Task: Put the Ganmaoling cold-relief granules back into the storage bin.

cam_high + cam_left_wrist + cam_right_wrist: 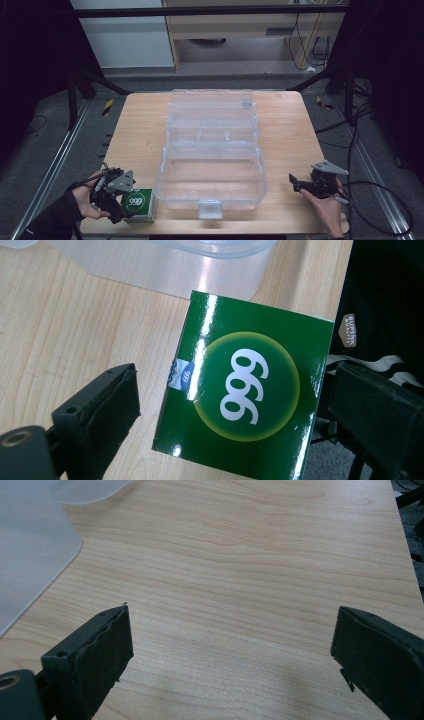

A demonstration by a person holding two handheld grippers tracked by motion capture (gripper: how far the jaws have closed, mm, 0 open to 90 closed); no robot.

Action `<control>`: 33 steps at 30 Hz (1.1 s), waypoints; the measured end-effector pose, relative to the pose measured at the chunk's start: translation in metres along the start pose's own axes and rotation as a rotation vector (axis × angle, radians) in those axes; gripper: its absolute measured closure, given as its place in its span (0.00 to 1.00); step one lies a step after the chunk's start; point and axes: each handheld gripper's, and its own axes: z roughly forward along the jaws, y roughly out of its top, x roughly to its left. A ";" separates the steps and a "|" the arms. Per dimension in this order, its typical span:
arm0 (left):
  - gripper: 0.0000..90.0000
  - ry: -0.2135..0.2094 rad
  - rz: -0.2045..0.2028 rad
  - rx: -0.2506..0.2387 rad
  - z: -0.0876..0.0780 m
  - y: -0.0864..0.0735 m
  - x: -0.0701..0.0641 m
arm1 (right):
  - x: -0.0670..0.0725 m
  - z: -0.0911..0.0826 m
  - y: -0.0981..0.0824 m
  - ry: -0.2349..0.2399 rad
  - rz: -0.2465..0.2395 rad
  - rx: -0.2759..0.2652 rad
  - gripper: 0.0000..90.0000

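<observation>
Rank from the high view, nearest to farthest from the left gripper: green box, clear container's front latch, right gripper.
From the left gripper:
1. green box, right at it, on the table's front left edge.
2. front latch of the clear container, front centre.
3. right gripper, far across, front right.

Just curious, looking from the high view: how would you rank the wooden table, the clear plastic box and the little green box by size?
1. Wooden table, largest.
2. Clear plastic box, open on it.
3. Green box, smallest, at the near edge.
</observation>
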 end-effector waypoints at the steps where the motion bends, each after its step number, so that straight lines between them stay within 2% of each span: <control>1: 0.05 0.000 0.000 0.000 0.000 0.000 0.000 | 0.000 0.000 0.000 0.000 -0.001 0.000 0.04; 9: 0.05 -0.013 0.010 0.018 0.009 0.000 -0.001 | 0.000 0.001 0.000 -0.001 -0.004 0.006 0.04; 12: 0.05 -0.014 0.023 0.039 0.012 0.002 0.000 | 0.000 0.001 0.000 -0.002 -0.005 0.007 0.04; 33: 0.05 -0.057 0.023 0.068 0.033 -0.002 0.003 | 0.001 0.003 -0.001 -0.002 -0.015 0.020 0.03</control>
